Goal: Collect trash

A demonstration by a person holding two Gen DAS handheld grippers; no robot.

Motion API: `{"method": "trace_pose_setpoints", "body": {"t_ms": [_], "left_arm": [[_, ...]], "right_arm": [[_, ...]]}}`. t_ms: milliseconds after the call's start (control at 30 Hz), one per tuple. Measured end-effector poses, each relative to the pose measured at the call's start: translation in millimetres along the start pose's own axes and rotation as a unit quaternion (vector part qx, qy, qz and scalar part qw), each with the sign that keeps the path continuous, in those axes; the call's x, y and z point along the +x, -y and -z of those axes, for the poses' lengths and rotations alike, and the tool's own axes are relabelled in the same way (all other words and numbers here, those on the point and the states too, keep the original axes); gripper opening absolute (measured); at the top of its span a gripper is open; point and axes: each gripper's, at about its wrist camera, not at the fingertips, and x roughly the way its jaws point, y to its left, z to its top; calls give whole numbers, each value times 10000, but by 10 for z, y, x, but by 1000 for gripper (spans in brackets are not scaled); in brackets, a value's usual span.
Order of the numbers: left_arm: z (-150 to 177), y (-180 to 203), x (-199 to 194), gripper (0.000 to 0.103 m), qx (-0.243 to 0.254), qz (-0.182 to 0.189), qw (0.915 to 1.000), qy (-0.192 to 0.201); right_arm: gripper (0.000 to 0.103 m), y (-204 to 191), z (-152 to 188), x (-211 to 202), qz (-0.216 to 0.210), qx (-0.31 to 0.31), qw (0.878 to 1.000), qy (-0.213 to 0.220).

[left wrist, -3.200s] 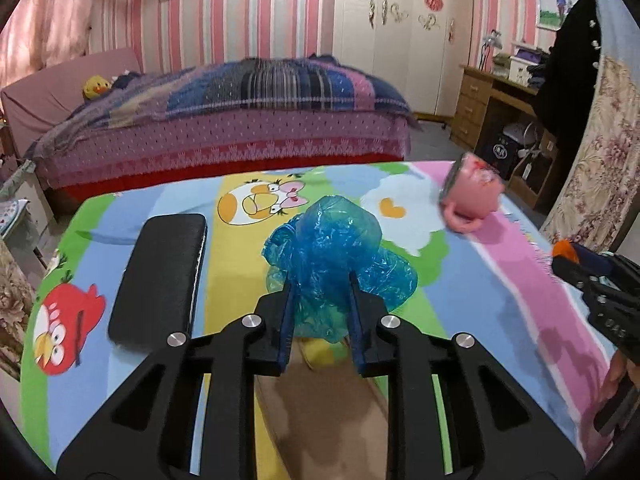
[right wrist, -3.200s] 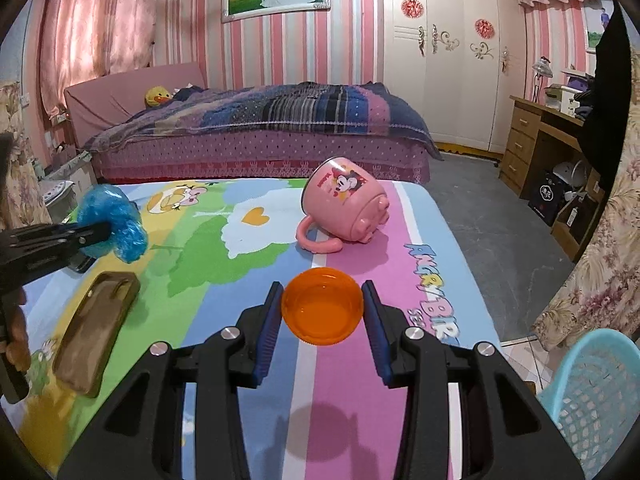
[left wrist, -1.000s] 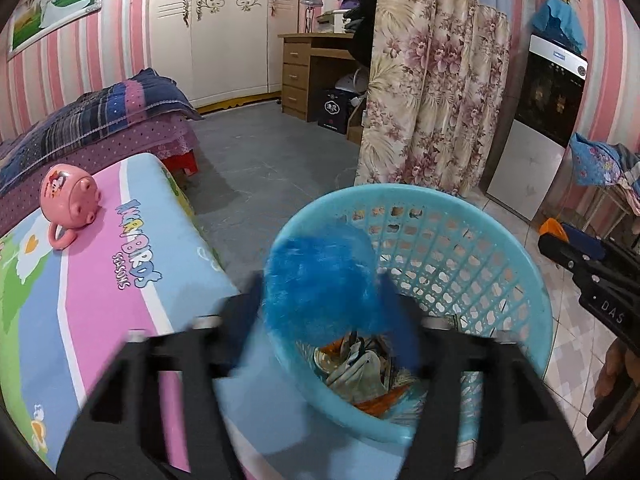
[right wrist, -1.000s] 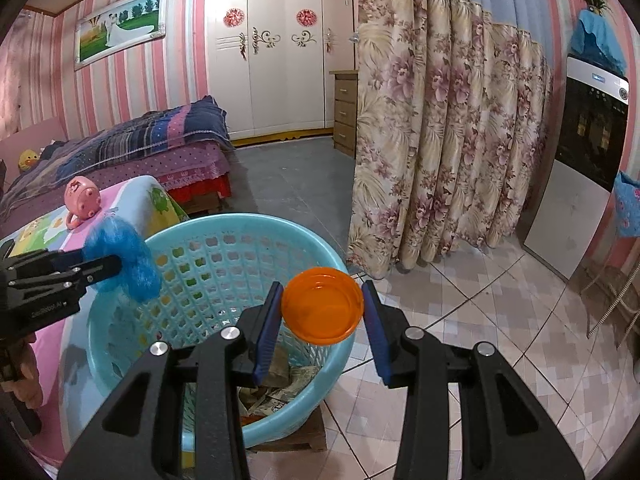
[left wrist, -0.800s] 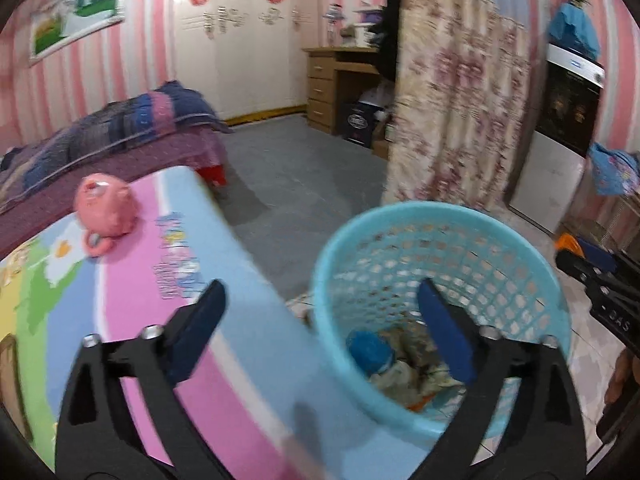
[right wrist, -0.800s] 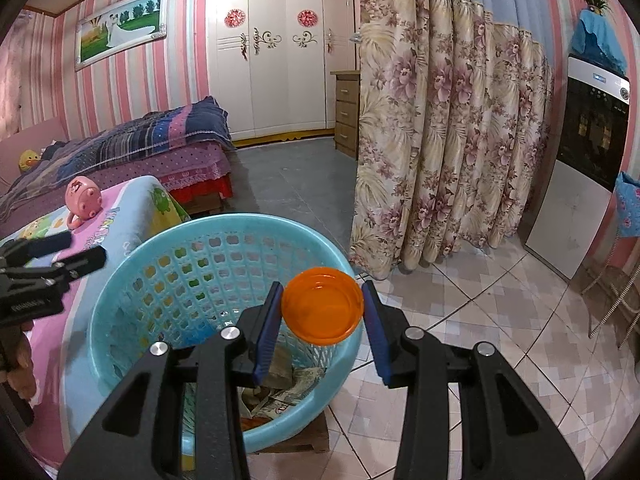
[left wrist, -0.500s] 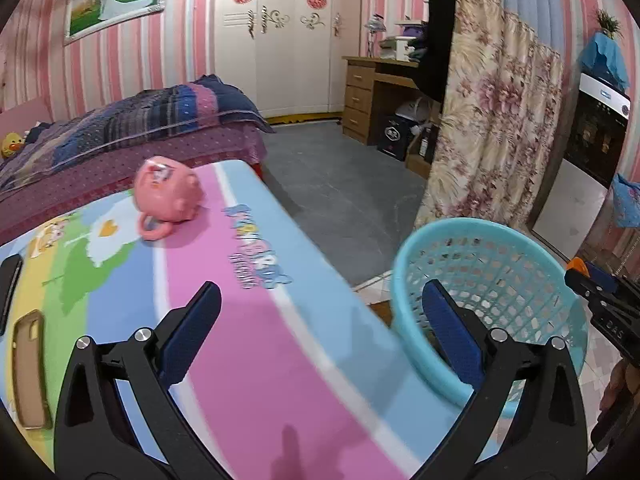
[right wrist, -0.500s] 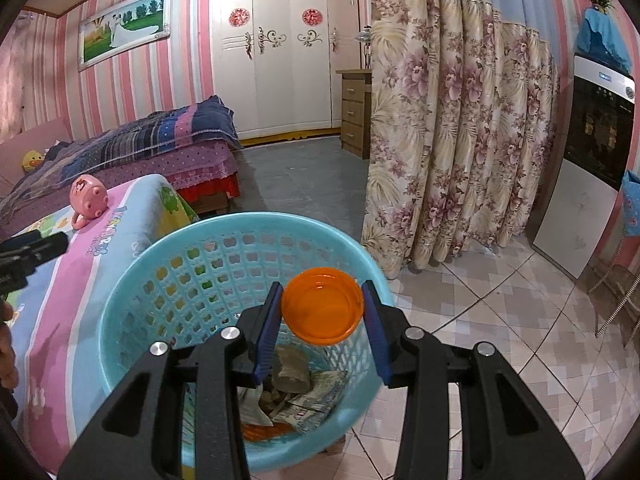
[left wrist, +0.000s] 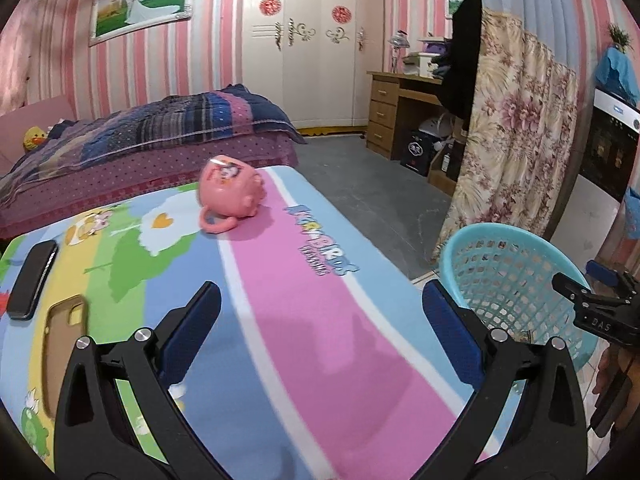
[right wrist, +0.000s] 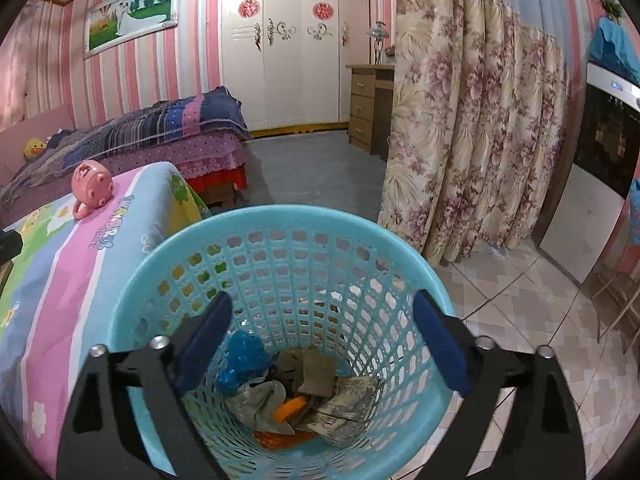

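Note:
A light blue mesh basket point(right wrist: 280, 224) stands on the floor beside the table; it also shows in the left wrist view point(left wrist: 500, 248). Inside lie the crumpled blue plastic bag point(right wrist: 244, 352), an orange lid point(right wrist: 294, 404), paper scraps and other trash. My right gripper point(right wrist: 322, 340) is open and empty, right above the basket. My left gripper point(left wrist: 320, 316) is open and empty above the colourful tablecloth point(left wrist: 320, 340). The right gripper also shows at the right edge of the left wrist view point(left wrist: 592, 300).
A pink mug point(left wrist: 230, 194) lies on its side on the table. A black phone point(left wrist: 34, 276) and a brown phone case point(left wrist: 60, 344) lie at the table's left. A bed, a wardrobe, a desk and a flowered curtain point(right wrist: 460, 140) stand around.
My left gripper dropped the blue bag into the basket and swung back over the table. My right gripper opened and the orange lid fell into the basket.

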Motion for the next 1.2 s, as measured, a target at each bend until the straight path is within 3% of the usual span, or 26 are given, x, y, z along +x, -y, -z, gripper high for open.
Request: {"method": "trace_pose_setpoints", "body": {"t_ms": [233, 633, 900, 1200], "left_arm": [[150, -245, -347, 98, -26, -132, 9999, -52], [546, -817, -1115, 98, -209, -759, 9966, 258], [835, -1150, -1407, 98, -581, -948, 9936, 210], [1082, -1338, -1673, 98, -676, -1205, 9902, 219]], "right_arm": [[98, -264, -7, -215, -80, -26, 9997, 220], [98, -988, 61, -758, -579, -180, 9963, 606], [98, -1501, 168, -1079, -975, -423, 9917, 719], [98, -2035, 408, -1453, -1404, -654, 9849, 772]]}}
